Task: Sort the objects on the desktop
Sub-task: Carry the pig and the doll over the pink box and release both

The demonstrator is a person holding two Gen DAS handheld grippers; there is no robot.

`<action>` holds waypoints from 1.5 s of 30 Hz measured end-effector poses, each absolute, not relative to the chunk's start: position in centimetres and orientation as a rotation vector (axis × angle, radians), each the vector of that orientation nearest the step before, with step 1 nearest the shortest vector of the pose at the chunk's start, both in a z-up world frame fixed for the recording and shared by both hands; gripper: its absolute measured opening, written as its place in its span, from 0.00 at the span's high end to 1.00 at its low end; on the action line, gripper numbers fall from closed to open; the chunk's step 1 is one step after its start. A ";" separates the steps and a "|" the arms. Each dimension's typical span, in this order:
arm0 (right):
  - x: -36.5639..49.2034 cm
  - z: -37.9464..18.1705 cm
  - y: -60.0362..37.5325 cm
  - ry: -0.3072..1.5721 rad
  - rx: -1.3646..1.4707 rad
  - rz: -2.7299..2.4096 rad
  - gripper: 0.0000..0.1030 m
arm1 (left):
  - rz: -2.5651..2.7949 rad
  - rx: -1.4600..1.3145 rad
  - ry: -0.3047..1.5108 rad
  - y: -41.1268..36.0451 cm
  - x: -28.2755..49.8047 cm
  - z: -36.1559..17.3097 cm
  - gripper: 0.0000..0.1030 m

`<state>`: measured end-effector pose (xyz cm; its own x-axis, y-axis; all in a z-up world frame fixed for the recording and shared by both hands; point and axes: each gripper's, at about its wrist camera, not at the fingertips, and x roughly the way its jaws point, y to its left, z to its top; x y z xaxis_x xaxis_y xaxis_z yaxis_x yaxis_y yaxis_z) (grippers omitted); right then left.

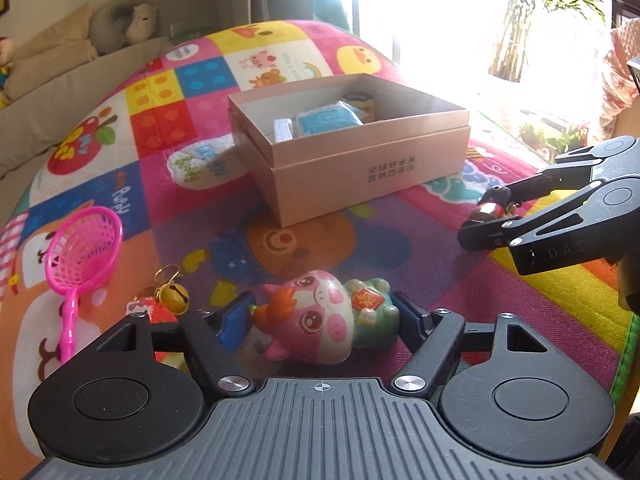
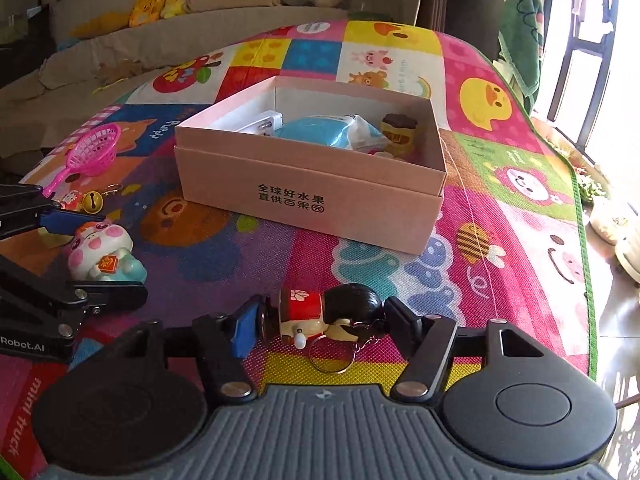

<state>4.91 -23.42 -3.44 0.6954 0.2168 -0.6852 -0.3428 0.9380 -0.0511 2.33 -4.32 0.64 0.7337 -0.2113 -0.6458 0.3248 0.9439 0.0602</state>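
Note:
A pink-and-white pig toy [image 1: 320, 320] with a green body lies on its side on the colourful play mat. My left gripper [image 1: 322, 314] is shut on it, one pad at its horns and the other at its green end; the right wrist view shows the same grip [image 2: 98, 256]. A small doll keychain [image 2: 320, 312] with a black head and red body lies between the pads of my right gripper [image 2: 322, 320], which is shut on it. An open pink cardboard box [image 1: 360, 184] stands just beyond both, holding a blue packet [image 2: 316, 130], a white item and a yellow-brown toy.
A pink toy net scoop [image 1: 86, 240] and a gold bell keychain [image 1: 172, 296] with a red charm lie left of the pig toy. A beige sofa [image 2: 168, 48] with plush toys runs behind the mat. The mat's green edge [image 2: 580, 216] falls away at the right.

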 end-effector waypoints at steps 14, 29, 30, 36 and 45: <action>5.2 13.3 -28.0 0.367 0.018 0.289 0.37 | -0.306 0.194 0.293 -4.8 10.5 13.9 0.27; 16.3 8.4 -25.7 0.530 0.067 0.254 0.37 | -0.248 0.031 0.492 0.8 11.1 7.8 0.05; 17.0 8.0 -25.3 0.542 0.077 0.262 0.37 | -0.242 0.043 0.501 0.9 10.0 7.1 0.04; 22.0 6.1 -21.4 0.544 0.152 0.294 0.37 | -0.227 0.061 0.590 1.8 5.3 3.4 0.03; 22.3 6.1 -19.9 0.554 0.124 0.267 0.29 | -0.192 0.054 0.619 3.6 1.6 1.8 0.01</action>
